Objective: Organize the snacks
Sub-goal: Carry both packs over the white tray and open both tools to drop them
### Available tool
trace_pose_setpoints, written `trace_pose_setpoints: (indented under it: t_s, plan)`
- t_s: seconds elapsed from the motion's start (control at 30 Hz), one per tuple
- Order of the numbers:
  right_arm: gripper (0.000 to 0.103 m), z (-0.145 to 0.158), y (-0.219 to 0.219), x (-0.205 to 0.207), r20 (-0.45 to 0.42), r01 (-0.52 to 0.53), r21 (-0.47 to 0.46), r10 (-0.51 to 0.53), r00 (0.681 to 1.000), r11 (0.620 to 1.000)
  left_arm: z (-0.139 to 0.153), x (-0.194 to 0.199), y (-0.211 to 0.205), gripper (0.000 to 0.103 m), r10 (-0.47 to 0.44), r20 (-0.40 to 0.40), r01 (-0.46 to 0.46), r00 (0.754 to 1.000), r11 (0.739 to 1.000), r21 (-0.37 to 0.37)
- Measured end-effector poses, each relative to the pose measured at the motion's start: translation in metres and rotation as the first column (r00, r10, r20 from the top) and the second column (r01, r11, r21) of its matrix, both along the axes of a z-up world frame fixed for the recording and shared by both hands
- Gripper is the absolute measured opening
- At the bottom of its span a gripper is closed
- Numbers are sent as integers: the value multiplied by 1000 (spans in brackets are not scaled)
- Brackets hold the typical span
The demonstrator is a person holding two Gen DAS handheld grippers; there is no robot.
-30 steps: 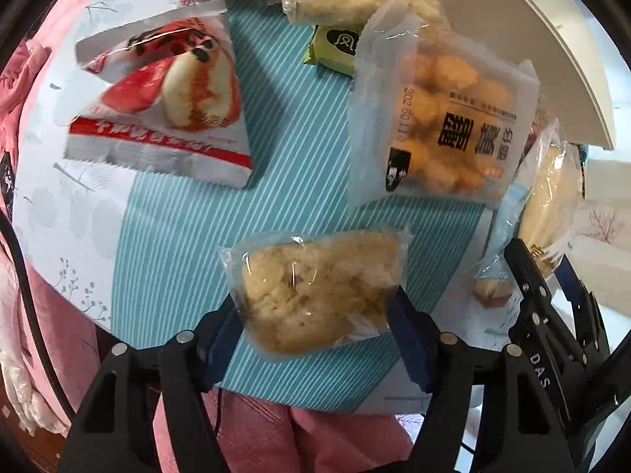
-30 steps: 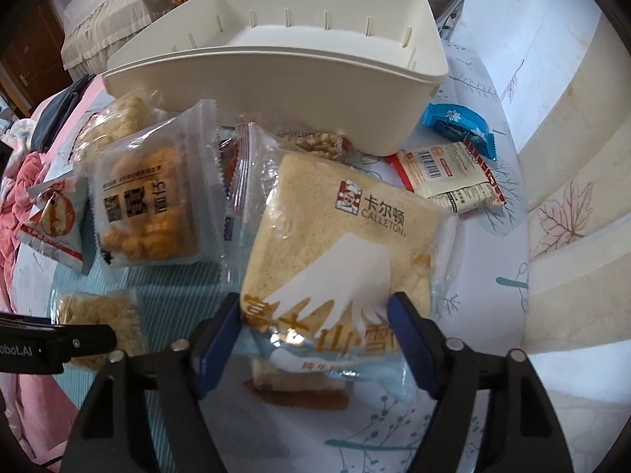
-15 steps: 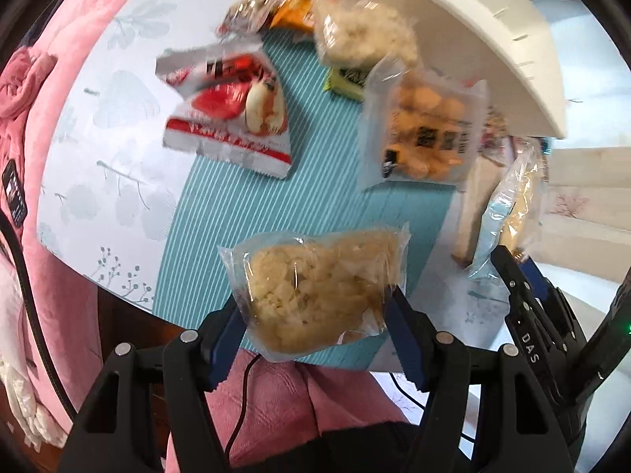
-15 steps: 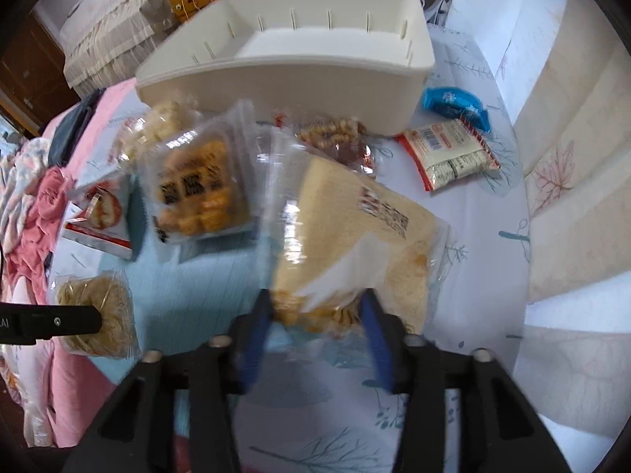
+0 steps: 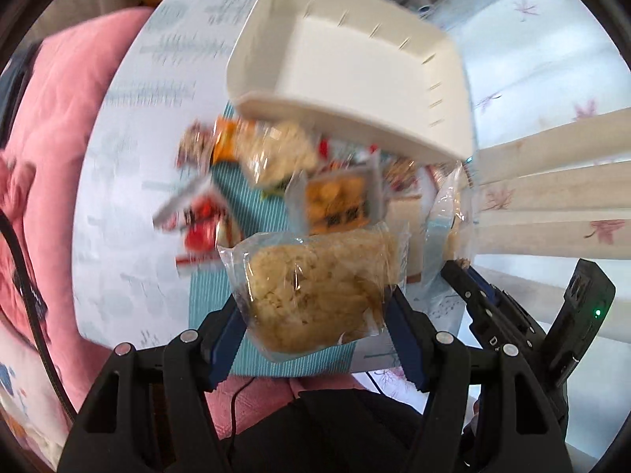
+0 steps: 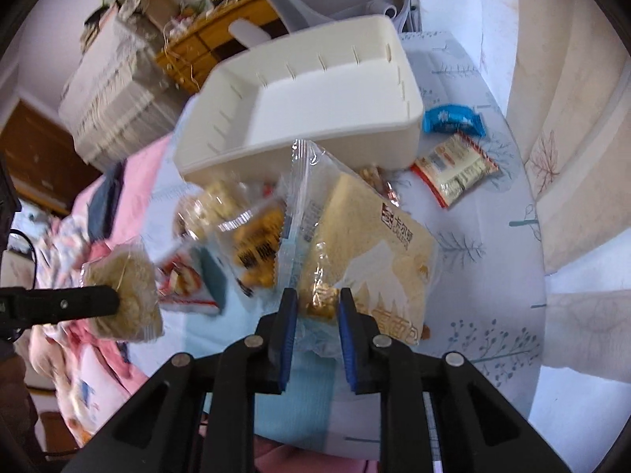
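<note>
My left gripper is shut on a clear pack of crumbly beige cakes and holds it in the air above the table; the pack also shows in the right wrist view. My right gripper is shut on a corner of a bagged bread slice, lifted and tilted. The empty cream bin stands beyond the snack pile; it also shows in the right wrist view. On the table lie an orange biscuit pack, a red-and-white pack and another crumbly pack.
A blue wrapper and a red-edged white packet lie right of the bin. A teal striped mat is under the pile. Pink bedding lies to the left. A chair and wooden shelves stand behind the bin.
Both grippers have risen and pulled back with their packs. The right gripper has closed tighter on the bread bag, which now hangs tilted. The bin's inside has come into view.
</note>
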State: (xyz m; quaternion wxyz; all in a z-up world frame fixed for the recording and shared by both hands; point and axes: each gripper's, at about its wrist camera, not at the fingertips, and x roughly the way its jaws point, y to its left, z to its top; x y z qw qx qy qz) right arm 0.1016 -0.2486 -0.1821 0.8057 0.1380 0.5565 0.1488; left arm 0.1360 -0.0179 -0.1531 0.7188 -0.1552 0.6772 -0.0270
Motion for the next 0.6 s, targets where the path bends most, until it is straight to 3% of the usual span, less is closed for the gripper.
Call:
trace_pose_setpoints:
  t_s: [0.03,0.23,0.43,0.6]
  plan:
    - [20,4,0,3,9,6,7,-6,1000,1000,21,6,-6,66,-9,9,9,1000,1000,0]
    - [20,42,3,27,99,33,59,-38,994,998,44,42,-9,66,-54,51,53,997,998,17]
    - [20,66,12,57,188,41,56,-51,981,998,48,77,-5,66,-46,84,46,995,999,4]
    - [20,65,18,82,235,47,40,-55,971,998,46,104,2,66,-25,137,28,990,999,-19]
